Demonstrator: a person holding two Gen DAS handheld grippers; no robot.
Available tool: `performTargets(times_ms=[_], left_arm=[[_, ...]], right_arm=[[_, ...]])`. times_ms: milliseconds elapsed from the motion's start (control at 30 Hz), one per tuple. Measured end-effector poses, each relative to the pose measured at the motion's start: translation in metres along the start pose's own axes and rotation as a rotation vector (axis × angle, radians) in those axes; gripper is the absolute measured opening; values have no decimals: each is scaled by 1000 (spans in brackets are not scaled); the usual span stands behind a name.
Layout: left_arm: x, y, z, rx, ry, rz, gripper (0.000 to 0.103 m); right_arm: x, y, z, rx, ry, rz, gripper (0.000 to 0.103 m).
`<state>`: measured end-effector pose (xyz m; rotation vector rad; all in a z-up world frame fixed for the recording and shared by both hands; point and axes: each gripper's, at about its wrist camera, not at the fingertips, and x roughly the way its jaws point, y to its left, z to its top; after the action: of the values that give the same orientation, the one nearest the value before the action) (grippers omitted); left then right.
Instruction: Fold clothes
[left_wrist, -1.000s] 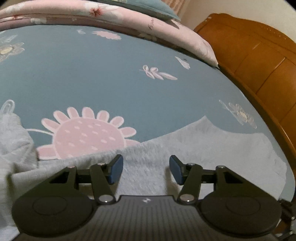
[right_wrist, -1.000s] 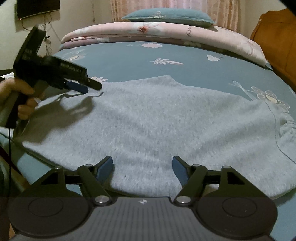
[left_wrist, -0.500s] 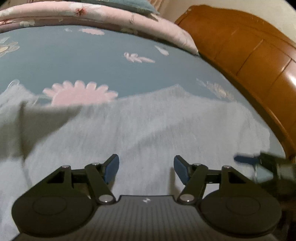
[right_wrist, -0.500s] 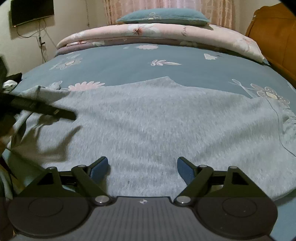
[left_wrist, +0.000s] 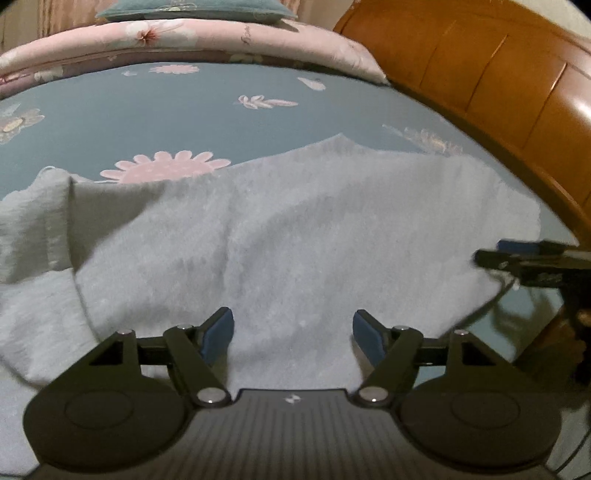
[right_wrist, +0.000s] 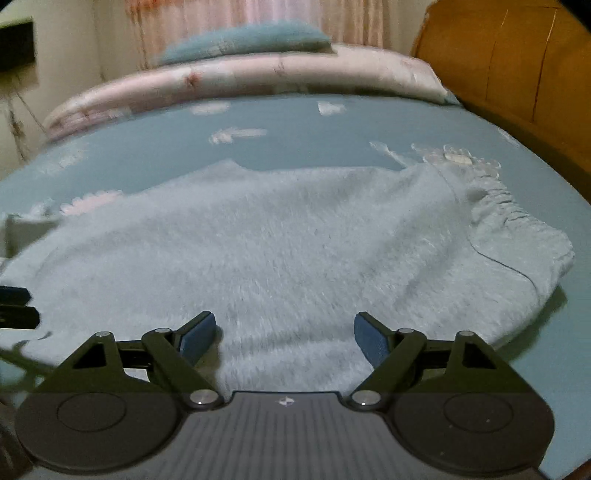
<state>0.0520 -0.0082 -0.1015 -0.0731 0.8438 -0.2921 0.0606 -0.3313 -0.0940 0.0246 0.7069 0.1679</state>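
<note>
One pale grey fleecy garment (left_wrist: 314, 229) lies spread flat on the bed (left_wrist: 155, 110), whose blue-grey sheet bears pink flower prints; everything else is placed against this garment. At its left end, in the left wrist view, a part of the cloth is folded over onto itself (left_wrist: 48, 221), and a pink flower (left_wrist: 166, 166) shows on the sheet just beyond that edge. Above the garment's near hem hangs the left gripper (left_wrist: 292, 334) — its blue-padded fingers (left_wrist: 218, 334) are opening, with cloth below the gap but nothing pinched between them. Beyond the garment's far edge lie a folded pink quilt (left_wrist: 184, 37) and a blue pillow (left_wrist: 192, 9). The right gripper (right_wrist: 284, 334) hangs over the near hem further right, fingers (right_wrist: 371, 338) spread wide and bare, the fleece under them untouched. At the garment's right end sits a gathered, ruched band (right_wrist: 513, 221) — beyond it, the wooden headboard (right_wrist: 517, 62) stands to the right.
</note>
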Motion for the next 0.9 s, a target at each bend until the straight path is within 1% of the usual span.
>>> performTargets(times_ms=[33,100,167,233,267,300,367,400,467,533,567,600,633,667,700,767,833,900], left_arm=[[-1,0,2,-6,3,8,73],[-6,-3,7,-18,-14,16,72],[-3,-7,12,-23,-14,13,73],[5,-12,16,-23,-3,5,74],[9,-15,18,-24,2,1,75],[13,-17,19,-24,10,0,75],[21,-18,18,-23,30,16,76],[22,-17,18,-24,28,12,79],[23,-16,19,-28,26,4,82],[26,-15,21,-33,40,-6,90],[28,-16,23,-28,47,-8,92],[30,-17,24,-22,53,-10,95],[32,-18,24,-11,60,-9,98],[34,-20,24,0,66,-8,100],[35,-22,25,11,72,-7,102],[37,-26,24,30,80,1,102],[38,-29,24,42,83,12,102],[39,-32,22,54,82,26,102]], right_arm=[[-6,-3,-2,-2,-11,6,86],[-16,-11,3,23,-36,11,86],[-20,-18,17,31,-88,5,87],[-15,-25,34,25,-113,-57,90],[-9,-31,38,32,-117,-74,91],[-3,-36,42,40,-120,-92,91],[7,-54,41,96,-77,-134,91],[11,-64,38,126,-55,-152,92],[18,-84,32,186,-13,-185,93],[15,-93,22,210,-60,-121,94],[15,-92,21,204,-58,-118,95],[17,-89,21,192,-54,-115,100],[20,-87,21,181,-51,-112,103],[22,-85,20,181,-52,-112,103],[25,-81,19,162,-50,-134,103],[30,-72,17,122,-47,-176,103],[36,-63,16,49,-29,-211,103],[37,-60,15,27,-30,-225,103]])
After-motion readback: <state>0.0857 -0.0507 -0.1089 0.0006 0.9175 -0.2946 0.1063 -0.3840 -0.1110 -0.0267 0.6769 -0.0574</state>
